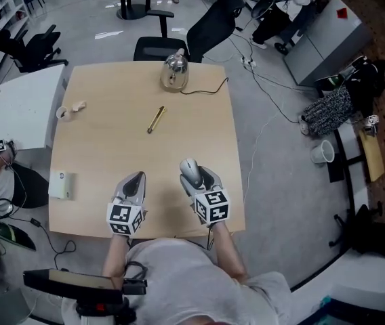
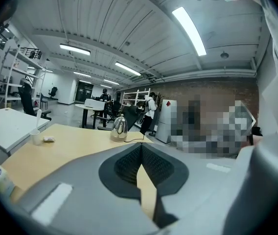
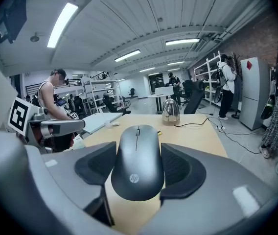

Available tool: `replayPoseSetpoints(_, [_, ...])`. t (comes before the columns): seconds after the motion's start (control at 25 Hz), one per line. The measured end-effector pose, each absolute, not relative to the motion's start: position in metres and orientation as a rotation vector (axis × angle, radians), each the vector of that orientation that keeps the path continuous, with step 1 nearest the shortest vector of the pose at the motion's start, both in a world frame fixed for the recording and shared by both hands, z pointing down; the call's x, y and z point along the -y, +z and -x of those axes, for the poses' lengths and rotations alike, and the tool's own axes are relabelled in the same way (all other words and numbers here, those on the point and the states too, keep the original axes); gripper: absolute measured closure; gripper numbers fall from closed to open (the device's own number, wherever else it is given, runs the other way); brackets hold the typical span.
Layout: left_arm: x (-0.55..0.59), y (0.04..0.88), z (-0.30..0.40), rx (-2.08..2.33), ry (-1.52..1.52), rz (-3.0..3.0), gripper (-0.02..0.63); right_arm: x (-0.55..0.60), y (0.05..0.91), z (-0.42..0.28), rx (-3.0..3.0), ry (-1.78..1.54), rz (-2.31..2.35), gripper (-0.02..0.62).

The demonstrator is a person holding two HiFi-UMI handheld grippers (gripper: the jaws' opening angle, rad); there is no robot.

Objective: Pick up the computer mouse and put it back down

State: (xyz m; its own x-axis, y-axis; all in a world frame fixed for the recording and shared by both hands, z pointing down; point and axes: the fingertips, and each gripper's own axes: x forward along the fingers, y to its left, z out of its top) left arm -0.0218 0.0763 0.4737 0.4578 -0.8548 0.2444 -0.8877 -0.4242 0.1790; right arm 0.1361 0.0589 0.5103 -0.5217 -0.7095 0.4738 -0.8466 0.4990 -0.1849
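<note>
Right tongs (image 3: 138, 166) tilted slightly down, clamping the mouse (image 3: 137, 155)

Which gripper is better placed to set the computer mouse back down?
Right. The right gripper grips the computer mouse over the table; the left gripper is shut with nothing between its jaws.

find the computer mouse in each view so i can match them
Head view: dark grey computer mouse low centre, in the right hand-held gripper.
Left gripper view: not in it.
Right gripper view: mouse at centre, gripped on both sides.
Shared landmark: silver metal kettle.
</note>
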Motion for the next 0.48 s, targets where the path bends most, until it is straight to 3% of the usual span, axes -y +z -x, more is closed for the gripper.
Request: replayPoseSetpoints(0.48, [-0.0766, 0.4696, 0.0193, 1.521, 0.190, -2.460, 0.586, -0.0679, 0.5081, -0.1386, 2.415, 0.579, -1.310, 0.302])
